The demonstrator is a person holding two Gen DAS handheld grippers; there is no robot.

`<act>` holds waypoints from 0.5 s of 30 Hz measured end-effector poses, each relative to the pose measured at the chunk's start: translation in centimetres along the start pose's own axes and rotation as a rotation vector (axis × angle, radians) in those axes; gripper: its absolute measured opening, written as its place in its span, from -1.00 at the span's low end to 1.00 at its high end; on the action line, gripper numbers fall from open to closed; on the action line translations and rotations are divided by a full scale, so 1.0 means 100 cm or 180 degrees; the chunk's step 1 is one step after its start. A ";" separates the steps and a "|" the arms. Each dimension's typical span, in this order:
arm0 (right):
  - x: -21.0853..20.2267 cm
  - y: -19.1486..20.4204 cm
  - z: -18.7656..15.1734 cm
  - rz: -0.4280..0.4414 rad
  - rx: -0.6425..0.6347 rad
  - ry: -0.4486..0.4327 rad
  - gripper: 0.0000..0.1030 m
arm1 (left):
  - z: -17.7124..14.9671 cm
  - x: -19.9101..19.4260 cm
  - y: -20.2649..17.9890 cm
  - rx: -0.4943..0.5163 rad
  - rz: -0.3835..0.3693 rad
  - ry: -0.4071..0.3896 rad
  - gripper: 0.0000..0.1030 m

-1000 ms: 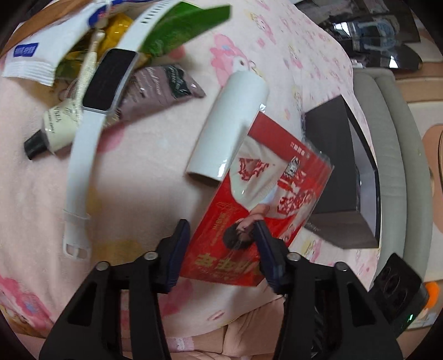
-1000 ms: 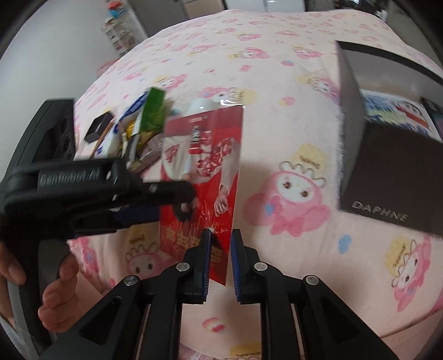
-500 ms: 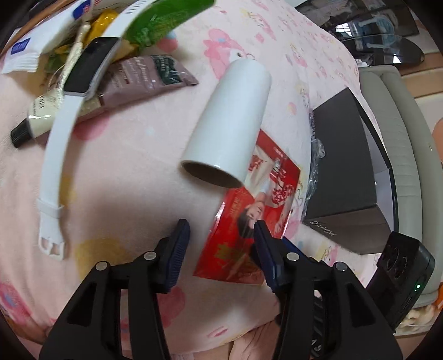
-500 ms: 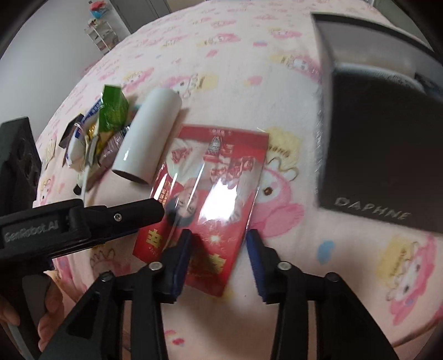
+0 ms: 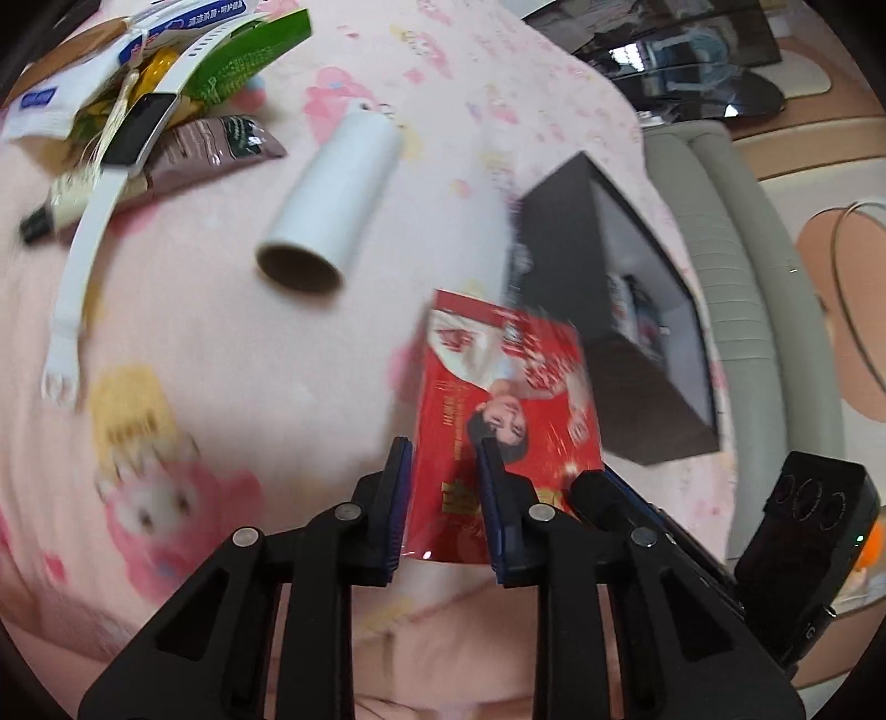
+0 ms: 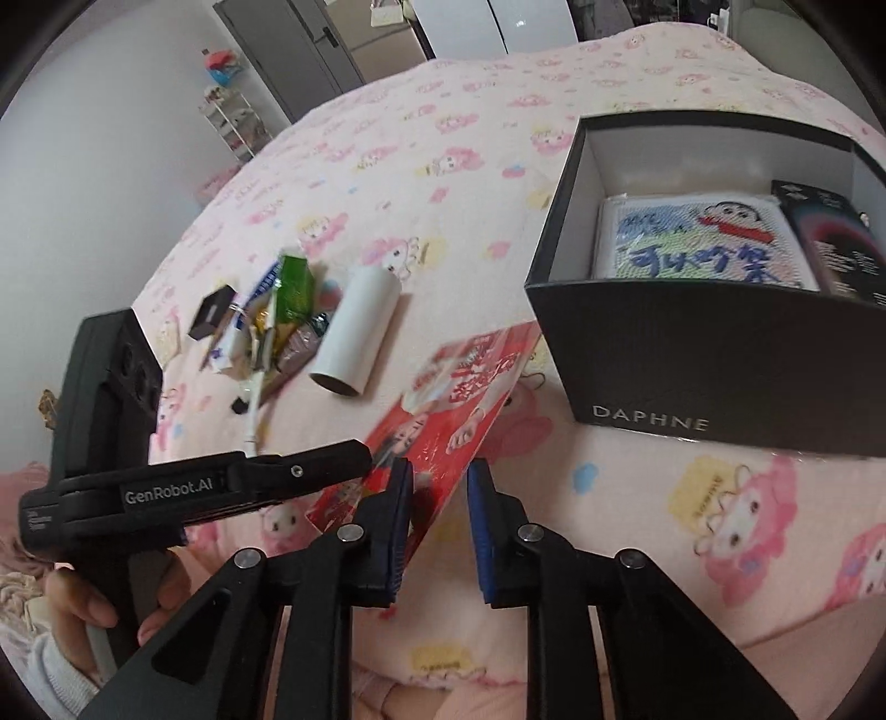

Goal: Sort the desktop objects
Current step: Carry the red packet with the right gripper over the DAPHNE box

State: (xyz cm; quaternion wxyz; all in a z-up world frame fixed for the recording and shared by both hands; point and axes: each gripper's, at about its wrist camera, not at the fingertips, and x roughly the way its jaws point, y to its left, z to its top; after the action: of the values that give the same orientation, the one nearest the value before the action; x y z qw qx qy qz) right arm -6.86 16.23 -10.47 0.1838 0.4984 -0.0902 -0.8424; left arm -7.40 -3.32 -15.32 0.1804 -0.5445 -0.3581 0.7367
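Only R wrist view shows cartoon pkt (image 6: 703, 243) in box (image 6: 692, 354).

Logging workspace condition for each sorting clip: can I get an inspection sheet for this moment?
Surface: pink cartoon-print blanket, soft and uneven.
Job's things: red glossy packet lifted at a tilt; white cardboard tube lying on its side; black open box already holding a cartoon-printed pack.
Clutter: pile of sachets with a white-strapped watch across it.
Grippers: left tool shut on the packet's near end; right tool closing, the packet's corner between its pads, not yet pinched.
Cables: nothing seen.
Surroundings: grey door behind.
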 end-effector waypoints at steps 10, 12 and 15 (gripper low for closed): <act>-0.079 0.024 0.019 -0.0118 0.0064 -0.0221 -0.71 | -0.008 -0.056 -0.086 -0.0176 0.0175 -0.0202 -0.56; -0.102 0.030 0.028 -0.0157 0.0031 -0.0356 -0.71 | -0.002 -0.073 -0.117 0.0005 0.0187 -0.0343 -0.56; -0.138 0.040 0.041 -0.0195 -0.0041 -0.0611 -0.71 | 0.007 -0.082 -0.146 0.0170 0.0063 -0.0395 -0.56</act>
State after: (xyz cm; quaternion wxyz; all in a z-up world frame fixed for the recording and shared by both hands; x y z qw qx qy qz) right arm -3.55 17.98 4.00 0.1517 0.4167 -0.0867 -0.8921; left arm -7.04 0.93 0.88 0.1650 -0.4963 -0.3434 0.7801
